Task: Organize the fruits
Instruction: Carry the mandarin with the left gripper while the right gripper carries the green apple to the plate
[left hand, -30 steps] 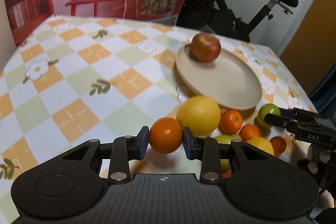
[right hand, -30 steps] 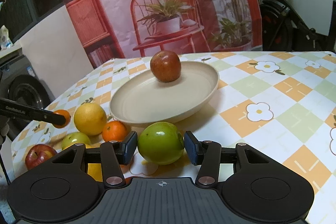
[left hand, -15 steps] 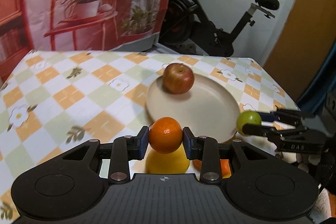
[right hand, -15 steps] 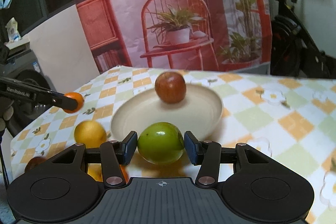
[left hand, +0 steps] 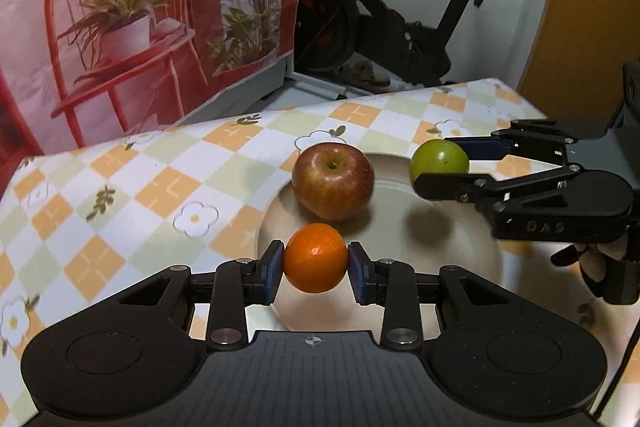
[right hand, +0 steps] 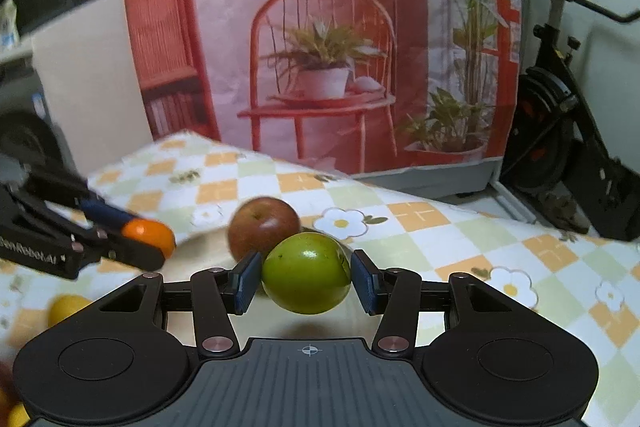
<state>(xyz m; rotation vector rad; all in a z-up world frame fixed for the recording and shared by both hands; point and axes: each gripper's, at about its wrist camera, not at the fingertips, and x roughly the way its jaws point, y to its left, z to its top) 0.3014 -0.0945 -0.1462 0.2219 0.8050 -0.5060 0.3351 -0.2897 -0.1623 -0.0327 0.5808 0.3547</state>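
The left tongs (left hand: 316,265) are gripping a firm orange (left hand: 315,257) across its middle. The right tongs (right hand: 307,282) are clamping a smooth green apple (right hand: 306,272), likely slippery.

Looking down close over the plate (left hand: 472,247) from each wrist, angled toward the backdrop. Sharing the red apple (left hand: 333,181) and both held fruits.

A lived-in room of a home, doubling as a workout corner

An exercise bike (left hand: 404,27) stands by a white wall just behind the table (left hand: 132,187), which wears a cheerful checked cloth of orange and green squares with daisies; a printed backdrop (right hand: 320,39) of a red chair and potted plants hangs behind it, fruit lies on a beige plate (left hand: 452,239), and a sandal rests on the floor by the bike
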